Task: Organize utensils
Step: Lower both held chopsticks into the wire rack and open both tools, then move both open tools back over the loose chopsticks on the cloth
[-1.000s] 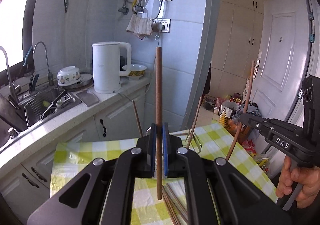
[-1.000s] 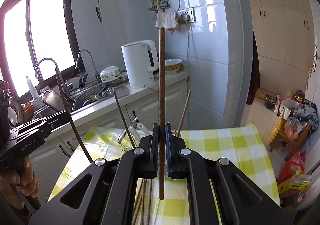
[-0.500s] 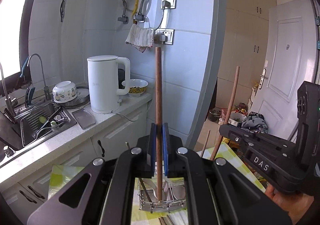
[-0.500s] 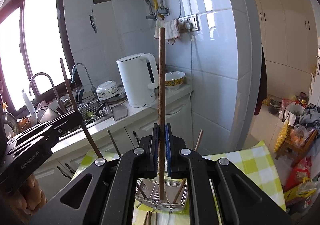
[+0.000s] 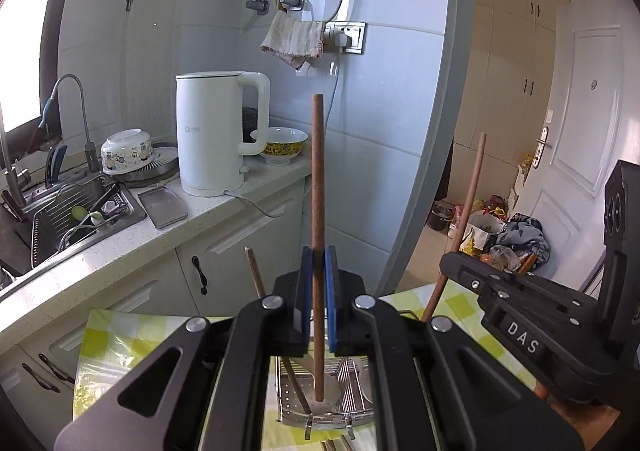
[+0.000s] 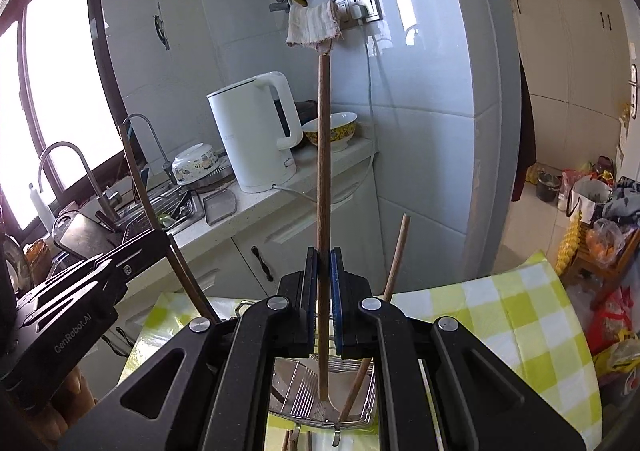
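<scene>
The left gripper (image 5: 317, 315) is pinching a dark brown wooden chopstick (image 5: 318, 211) between its blue pads, holding it upright with the lower tip hanging inside a metal wire utensil basket (image 5: 298, 409). The right gripper (image 6: 324, 315) is clamping a lighter brown wooden chopstick (image 6: 323, 171) the same way, its tip also reaching down into the wire basket (image 6: 304, 395). Other chopsticks are already leaning in the basket: a thin one (image 5: 256, 279) just left of the left gripper's stick, and a pale one (image 6: 394, 263) slanting right of the right gripper's stick. The two grippers are standing side by side, each showing at the edge of the other's view. The basket is sitting on a worktop covered with a yellow-and-white checked cloth (image 6: 500, 315), and more loose chopsticks (image 6: 308, 443) are lying on it nearer than the basket. Beyond, on the far kitchen counter, a white electric kettle (image 5: 218, 135) is standing beside a yellow patterned bowl (image 5: 282, 145), with a steel sink (image 5: 72, 215) to the left.
</scene>
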### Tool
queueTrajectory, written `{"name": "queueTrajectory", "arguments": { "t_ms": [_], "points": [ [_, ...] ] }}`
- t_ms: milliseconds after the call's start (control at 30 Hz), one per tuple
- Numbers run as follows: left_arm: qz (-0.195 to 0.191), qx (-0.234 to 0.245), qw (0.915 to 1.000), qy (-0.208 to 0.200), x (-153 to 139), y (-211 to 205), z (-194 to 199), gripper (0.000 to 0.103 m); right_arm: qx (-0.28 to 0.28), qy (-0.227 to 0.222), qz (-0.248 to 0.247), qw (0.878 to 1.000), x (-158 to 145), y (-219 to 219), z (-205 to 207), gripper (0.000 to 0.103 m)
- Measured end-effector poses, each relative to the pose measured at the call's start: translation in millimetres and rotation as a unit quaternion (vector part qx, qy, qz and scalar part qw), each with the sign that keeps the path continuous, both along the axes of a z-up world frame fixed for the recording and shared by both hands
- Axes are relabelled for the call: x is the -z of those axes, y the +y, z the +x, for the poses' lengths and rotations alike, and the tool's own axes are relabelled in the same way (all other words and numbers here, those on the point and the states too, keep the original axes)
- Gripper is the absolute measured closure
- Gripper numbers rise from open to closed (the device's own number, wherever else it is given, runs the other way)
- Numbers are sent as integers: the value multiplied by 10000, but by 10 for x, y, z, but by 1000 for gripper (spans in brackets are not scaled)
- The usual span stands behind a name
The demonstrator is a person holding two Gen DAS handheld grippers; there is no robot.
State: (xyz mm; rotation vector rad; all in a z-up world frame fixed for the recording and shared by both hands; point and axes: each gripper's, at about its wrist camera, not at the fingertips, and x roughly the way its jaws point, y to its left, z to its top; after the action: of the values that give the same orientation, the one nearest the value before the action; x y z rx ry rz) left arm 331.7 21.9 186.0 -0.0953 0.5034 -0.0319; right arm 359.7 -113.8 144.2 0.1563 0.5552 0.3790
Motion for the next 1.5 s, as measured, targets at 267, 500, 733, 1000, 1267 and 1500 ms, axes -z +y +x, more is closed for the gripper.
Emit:
{"name": "queueTrajectory", "arguments": {
  "t_ms": [267, 500, 733, 1000, 1267, 1500],
  "points": [
    [34, 42, 9998, 166, 221, -64, 55, 97, -29, 168, -9, 9999, 175, 45, 16, 95],
    [52, 41, 9995, 315, 356, -81, 88, 97, -70, 321, -71, 9994, 328, 90, 26, 95],
    [21, 40, 9985, 549, 520, -83, 125, 97, -141, 530, -154, 9984, 485, 130, 49, 95],
    [-12, 27, 9984, 572, 519, -79, 108, 72, -155, 540, -274, 9980, 446, 130, 64, 87],
    [-8, -109, 9997, 227, 309, -5, -149, 72, 93, 175, -282, 9994, 234, -85, -123, 53],
    [-295, -295, 9991, 75, 263, 224, -623, 71, 382, 31, -389, 9985, 279, -435, -517, 44]
  ]
}}
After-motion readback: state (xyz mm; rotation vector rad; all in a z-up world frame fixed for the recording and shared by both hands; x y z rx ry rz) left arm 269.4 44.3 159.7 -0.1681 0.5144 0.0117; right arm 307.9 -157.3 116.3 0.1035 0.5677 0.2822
